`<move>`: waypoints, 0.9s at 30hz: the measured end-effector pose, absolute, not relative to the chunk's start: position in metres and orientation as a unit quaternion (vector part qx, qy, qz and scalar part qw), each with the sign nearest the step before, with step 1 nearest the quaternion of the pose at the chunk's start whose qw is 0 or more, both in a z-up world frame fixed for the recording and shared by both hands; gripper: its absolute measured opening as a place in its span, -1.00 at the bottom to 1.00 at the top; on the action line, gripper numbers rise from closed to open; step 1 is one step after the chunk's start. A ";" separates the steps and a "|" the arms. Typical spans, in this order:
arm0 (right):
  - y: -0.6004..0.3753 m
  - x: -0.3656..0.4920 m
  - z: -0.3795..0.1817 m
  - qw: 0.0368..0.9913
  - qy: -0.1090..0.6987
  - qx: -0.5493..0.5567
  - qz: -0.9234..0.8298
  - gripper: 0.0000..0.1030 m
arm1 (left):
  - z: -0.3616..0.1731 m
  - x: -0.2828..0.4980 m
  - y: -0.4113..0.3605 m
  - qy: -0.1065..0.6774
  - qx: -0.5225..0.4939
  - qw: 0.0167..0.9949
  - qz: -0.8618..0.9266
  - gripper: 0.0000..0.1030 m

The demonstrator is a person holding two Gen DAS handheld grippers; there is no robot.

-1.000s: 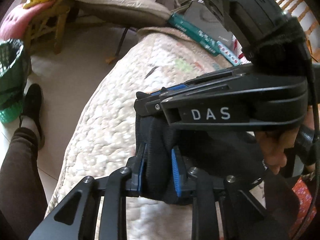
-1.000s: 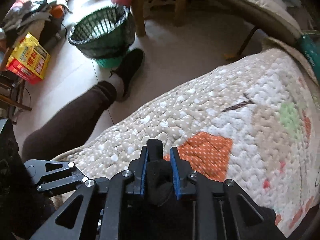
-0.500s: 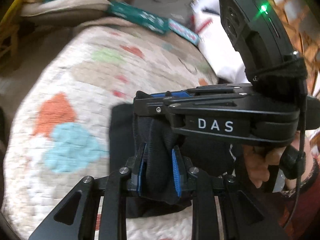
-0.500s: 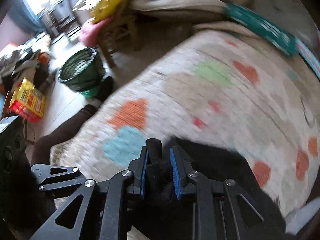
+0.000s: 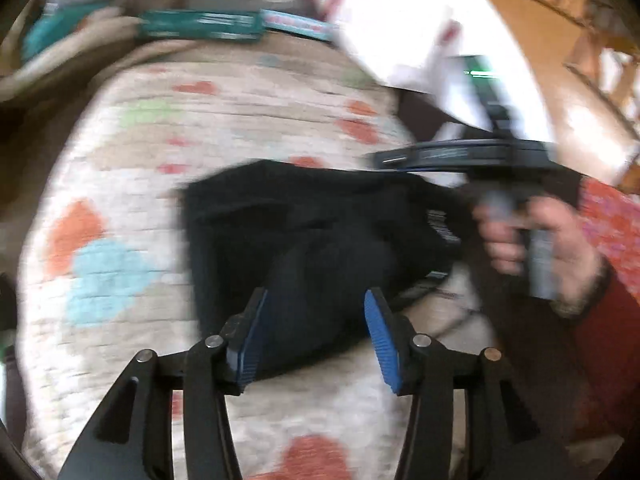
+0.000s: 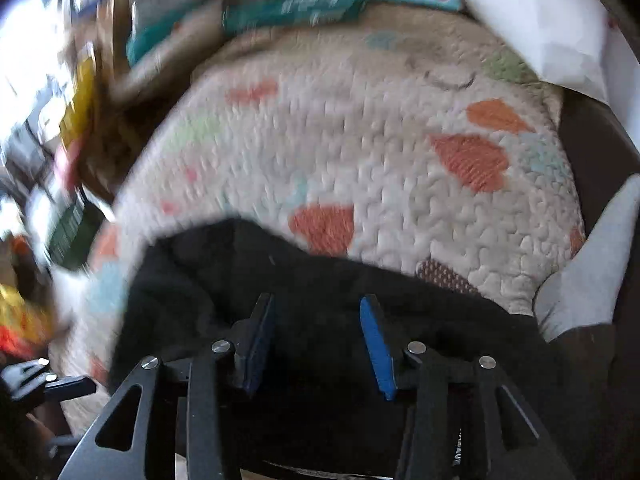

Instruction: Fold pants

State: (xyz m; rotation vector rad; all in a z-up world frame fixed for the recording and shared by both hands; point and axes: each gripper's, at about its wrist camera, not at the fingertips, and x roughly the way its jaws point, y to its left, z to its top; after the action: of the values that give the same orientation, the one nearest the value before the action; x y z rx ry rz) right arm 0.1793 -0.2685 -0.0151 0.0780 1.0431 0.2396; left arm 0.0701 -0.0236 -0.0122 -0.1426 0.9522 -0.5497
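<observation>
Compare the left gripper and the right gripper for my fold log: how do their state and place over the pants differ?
The left gripper sits at the pants' near edge, a raised fold of cloth between its jaws; the right gripper sits over flat cloth, farther in. Quilt shows beneath the left gripper's fingers; black cloth fills the frame beneath the right gripper's. Shared: both are open, with blue pads, gripping nothing.

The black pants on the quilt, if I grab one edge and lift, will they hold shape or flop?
Likely flop: the pants lie in soft bunched folds on the quilt. Probably light. The fabric looks matte, so the open left gripper shouldn't slip.
</observation>
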 end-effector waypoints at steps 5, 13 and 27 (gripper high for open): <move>-0.233 0.162 0.010 0.859 0.464 0.087 0.199 -0.06 | -0.031 0.104 -0.005 0.470 -0.098 0.856 -0.192 -0.07; -0.201 0.163 -0.071 0.794 0.578 0.076 0.174 -0.12 | -0.084 0.101 -0.041 0.494 -0.023 0.851 -0.174 -0.07; -0.115 0.218 -0.038 0.802 0.543 -0.024 0.247 -0.03 | -0.084 0.098 0.000 0.476 -0.126 0.850 -0.187 0.20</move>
State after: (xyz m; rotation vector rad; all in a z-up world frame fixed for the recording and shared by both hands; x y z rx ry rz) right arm 0.2181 -0.1146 -0.0376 -0.0518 1.1641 0.5288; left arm 0.0975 0.0005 -0.0843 -0.2648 1.0016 -0.3938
